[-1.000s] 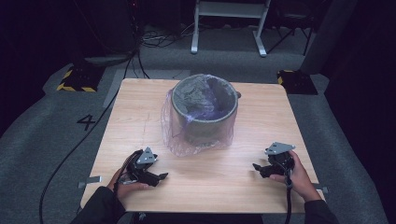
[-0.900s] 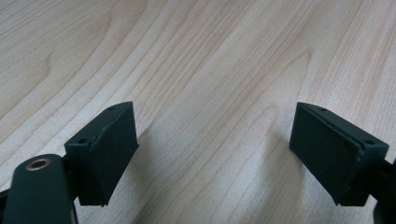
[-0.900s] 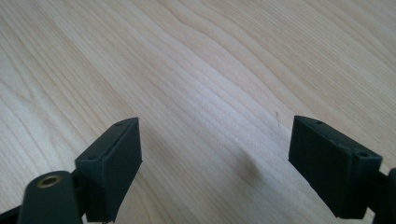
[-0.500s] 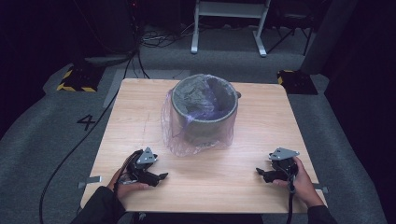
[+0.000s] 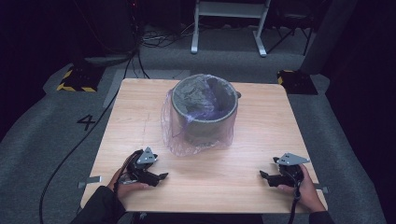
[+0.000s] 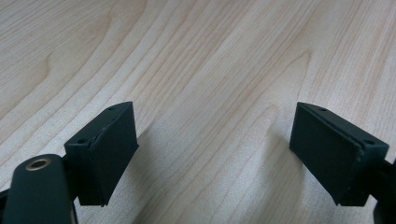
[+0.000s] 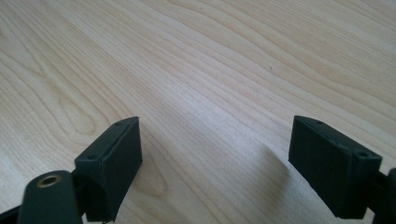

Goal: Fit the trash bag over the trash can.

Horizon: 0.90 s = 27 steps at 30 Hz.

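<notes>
On the grey carpeted floor (image 5: 42,135) stands a square counter (image 5: 261,126) of pale wood, straight-grained with long wavy figure, matte and bare along its near half. At the counter's 12 o'clock, toward the far edge, sits a round grey bucket (image 5: 204,109), cylindrical, open-topped, dull-surfaced. A thin translucent plastic bag (image 5: 173,133) with a violet tint lines it; the film is crumpled inside the mouth, folded over the rim and draped loosely down the outer wall, pooling in wrinkles on the wood at the bucket's base.

At the counter's 7 o'clock, the left tool (image 5: 158,177) rests low over the wood in the person's left hand (image 5: 122,186), well apart from the bucket. Its black, blocky, flat-faced jaws stand spread wide, with bare wood grain between them in the left gripper view (image 6: 215,154).

At 5 o'clock, the right tool (image 5: 264,176) lies in the right hand (image 5: 306,189), a grey three-cornered plate on top. Its jaws likewise stand spread, nothing between them (image 7: 215,158).
</notes>
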{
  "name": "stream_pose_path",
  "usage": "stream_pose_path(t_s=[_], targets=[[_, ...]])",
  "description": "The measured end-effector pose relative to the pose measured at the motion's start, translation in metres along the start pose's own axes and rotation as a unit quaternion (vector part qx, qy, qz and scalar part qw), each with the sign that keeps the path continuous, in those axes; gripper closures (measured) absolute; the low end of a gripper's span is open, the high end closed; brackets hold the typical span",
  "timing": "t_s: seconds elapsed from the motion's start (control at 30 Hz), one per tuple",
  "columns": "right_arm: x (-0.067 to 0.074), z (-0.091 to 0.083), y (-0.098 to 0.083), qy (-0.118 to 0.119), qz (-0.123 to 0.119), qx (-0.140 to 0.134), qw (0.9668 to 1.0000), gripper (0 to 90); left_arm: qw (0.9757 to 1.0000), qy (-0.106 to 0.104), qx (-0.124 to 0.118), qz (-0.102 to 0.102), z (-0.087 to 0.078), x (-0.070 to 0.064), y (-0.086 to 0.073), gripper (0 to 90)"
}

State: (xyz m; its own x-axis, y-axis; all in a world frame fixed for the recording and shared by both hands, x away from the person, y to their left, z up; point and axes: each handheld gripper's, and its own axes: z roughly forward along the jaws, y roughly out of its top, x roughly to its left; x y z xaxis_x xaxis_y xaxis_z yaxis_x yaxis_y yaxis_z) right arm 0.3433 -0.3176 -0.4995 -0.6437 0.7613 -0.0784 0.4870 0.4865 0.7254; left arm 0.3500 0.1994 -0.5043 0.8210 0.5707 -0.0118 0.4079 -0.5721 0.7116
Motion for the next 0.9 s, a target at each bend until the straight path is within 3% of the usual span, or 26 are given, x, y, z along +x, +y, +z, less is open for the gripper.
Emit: stream_pose_path(t_s=[0.13,0.23,0.3,0.9], targets=[[-0.002,-0.003,-0.009,0.001,0.015,-0.017,0.9997,17.0,1.0,0.0,-0.001,0.0,0.0,0.0,0.0,14.6],[-0.004,-0.007,-0.013,-0.003,0.027,-0.013,0.9996,15.7,1.0,0.0,0.0,0.0,0.0,0.0,0.0,14.6],[-0.009,-0.009,-0.016,-0.005,0.054,-0.007,0.9985,15.5,1.0,0.0,0.0,0.0,0.0,0.0,0.0,14.6],[-0.042,-0.028,-0.037,-0.057,0.104,-0.005,0.9929,15.1,1.0,0.002,0.0,-0.001,0.0,0.0,0.0,14.7]])
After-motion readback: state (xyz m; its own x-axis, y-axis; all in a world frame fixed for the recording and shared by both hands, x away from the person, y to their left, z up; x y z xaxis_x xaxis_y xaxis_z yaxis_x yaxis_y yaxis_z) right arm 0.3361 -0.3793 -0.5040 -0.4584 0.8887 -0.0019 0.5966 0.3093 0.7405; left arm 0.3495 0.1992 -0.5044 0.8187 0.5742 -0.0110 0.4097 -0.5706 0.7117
